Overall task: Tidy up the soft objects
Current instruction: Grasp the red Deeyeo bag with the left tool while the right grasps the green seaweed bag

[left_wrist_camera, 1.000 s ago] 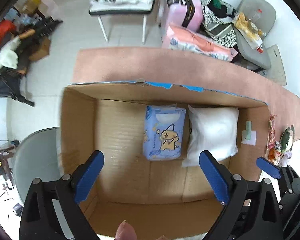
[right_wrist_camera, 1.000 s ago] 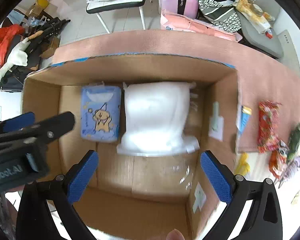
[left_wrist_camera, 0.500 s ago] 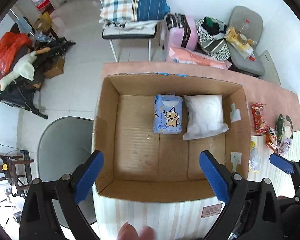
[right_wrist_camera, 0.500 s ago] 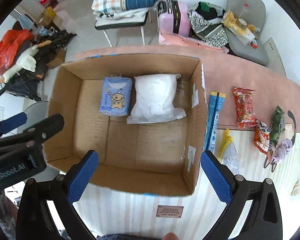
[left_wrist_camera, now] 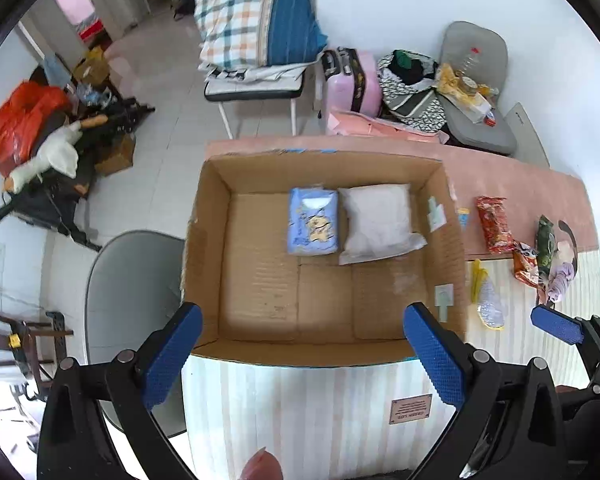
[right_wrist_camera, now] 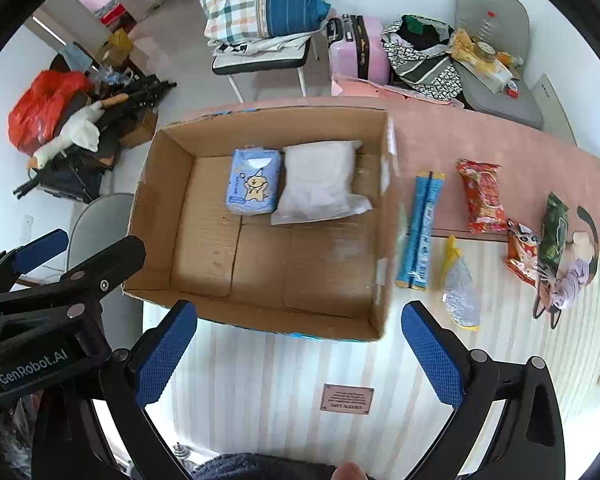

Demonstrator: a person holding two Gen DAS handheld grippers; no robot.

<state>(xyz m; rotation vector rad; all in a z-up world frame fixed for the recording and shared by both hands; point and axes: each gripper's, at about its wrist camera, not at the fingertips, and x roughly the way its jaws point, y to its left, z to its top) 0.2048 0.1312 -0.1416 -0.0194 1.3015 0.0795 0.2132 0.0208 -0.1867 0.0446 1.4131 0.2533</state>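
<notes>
Box in the left view holds two packs — blue pack beside white pack; left claw released, empty. Right view: right claw likewise released, while snacks lie on the desk — likely left to pack.

Left hand-held gripper: black angular frame, two fingers faced with blue knurled pads, round silver screws at pivots. Right hand-held gripper: same black frame, blue textured pads, silver screws. White "GenRobot.AI" lettering on black body of left unit, seen from right wrist. Dark fuzzy sleeve at bottom edge.
</notes>
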